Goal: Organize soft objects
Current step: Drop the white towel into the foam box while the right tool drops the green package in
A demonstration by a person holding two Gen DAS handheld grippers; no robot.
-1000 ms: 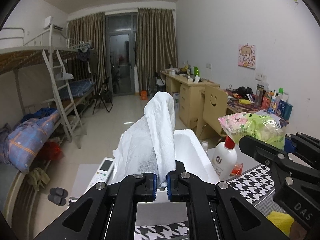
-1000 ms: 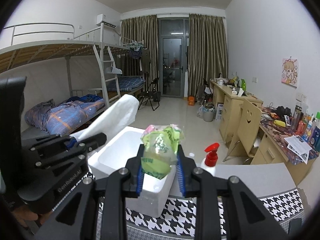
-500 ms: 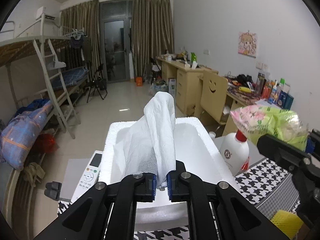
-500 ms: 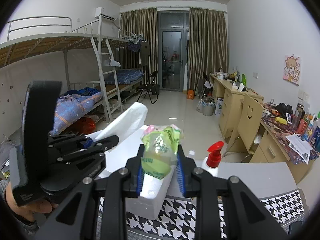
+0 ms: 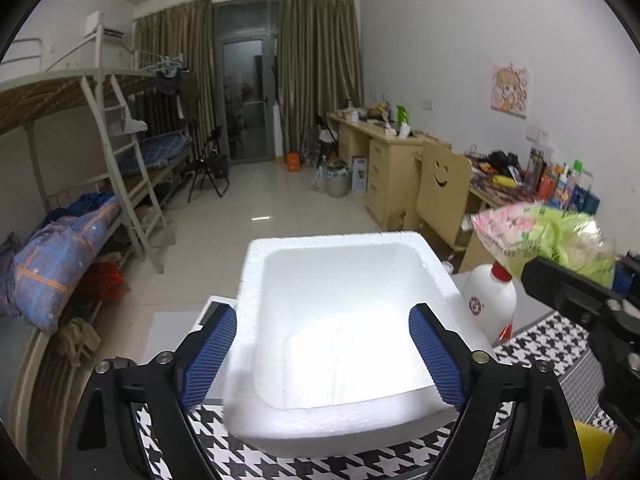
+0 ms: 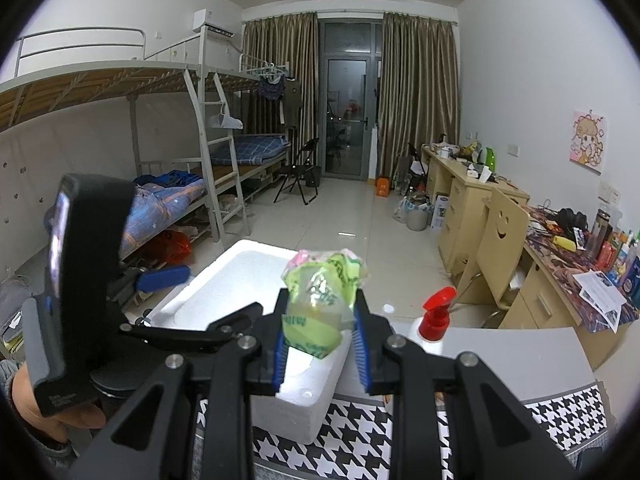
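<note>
A white foam box (image 5: 256, 408) stands on the houndstooth cloth; it also shows in the right wrist view (image 6: 296, 404). My left gripper (image 5: 322, 350) is open wide just above the box, its blue pads (image 5: 208, 350) on either side. A white towel (image 5: 340, 356) lies inside the box, washed out by glare. My right gripper (image 6: 320, 354) is shut on a green and pink plastic packet (image 6: 322, 292), held above the box's right side. The packet also shows in the left wrist view (image 5: 548, 236).
A white spray bottle with a red trigger (image 6: 434, 318) stands right of the box, seen too in the left wrist view (image 5: 490, 298). A yellow sponge (image 5: 592, 448) lies on the cloth (image 5: 540, 348). A white remote (image 5: 210, 312) lies left of the box. Beds, desks and a chair stand beyond.
My left gripper has opened and let go of the white towel, which has dropped into the foam box. The right gripper still holds the packet, a little closer to the box.
</note>
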